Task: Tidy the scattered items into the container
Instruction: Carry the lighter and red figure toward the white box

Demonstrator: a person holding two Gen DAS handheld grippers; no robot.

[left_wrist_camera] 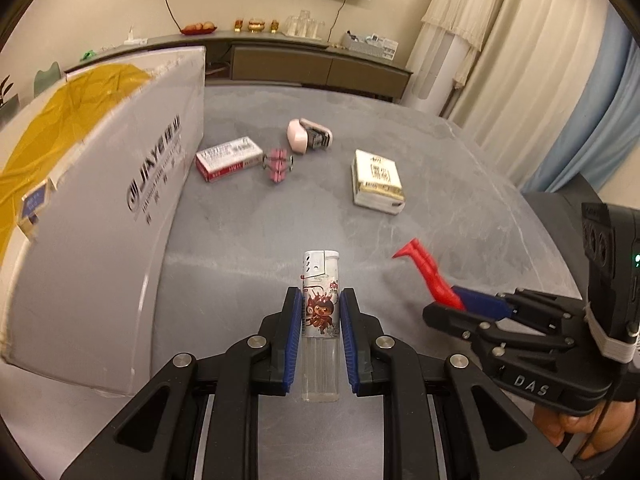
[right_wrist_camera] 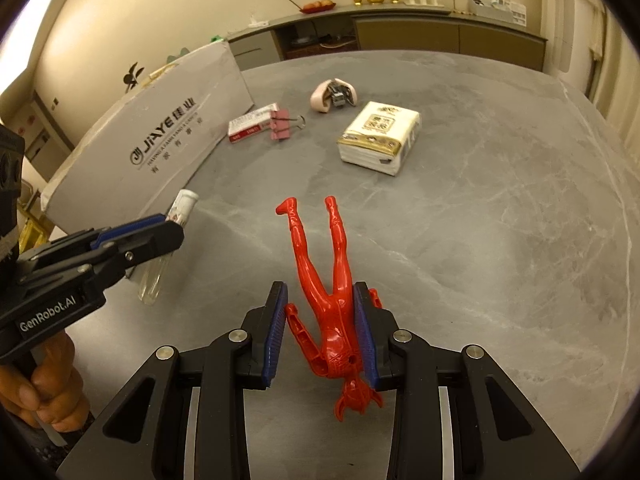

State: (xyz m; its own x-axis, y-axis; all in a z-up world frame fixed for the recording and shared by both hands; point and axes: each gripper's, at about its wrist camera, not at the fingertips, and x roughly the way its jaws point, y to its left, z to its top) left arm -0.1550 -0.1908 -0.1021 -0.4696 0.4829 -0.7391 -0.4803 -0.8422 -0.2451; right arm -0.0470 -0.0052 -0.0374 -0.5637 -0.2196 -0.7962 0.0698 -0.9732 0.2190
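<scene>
Lighter (left_wrist_camera: 320, 320) clamped between left gripper (left_wrist_camera: 320, 300) jaws; right gripper (right_wrist_camera: 320, 296) jaws pinch red figure (right_wrist_camera: 336, 312)

Red figure (right_wrist_camera: 334, 304) is being clamped at the torso between the blue pads (right_wrist_camera: 276, 328) of the right gripper (right_wrist_camera: 320, 300), legs pointing away. Lighter (right_wrist_camera: 168, 240) is being gripped by the left gripper (right_wrist_camera: 176, 226), just beside the white box (right_wrist_camera: 152, 140). Tissue pack (right_wrist_camera: 380, 136), pink binder clip (right_wrist_camera: 282, 124), staple box (right_wrist_camera: 250, 124) and pink stapler (right_wrist_camera: 334, 96) are lying farther out on the grey table (right_wrist_camera: 480, 220).
</scene>
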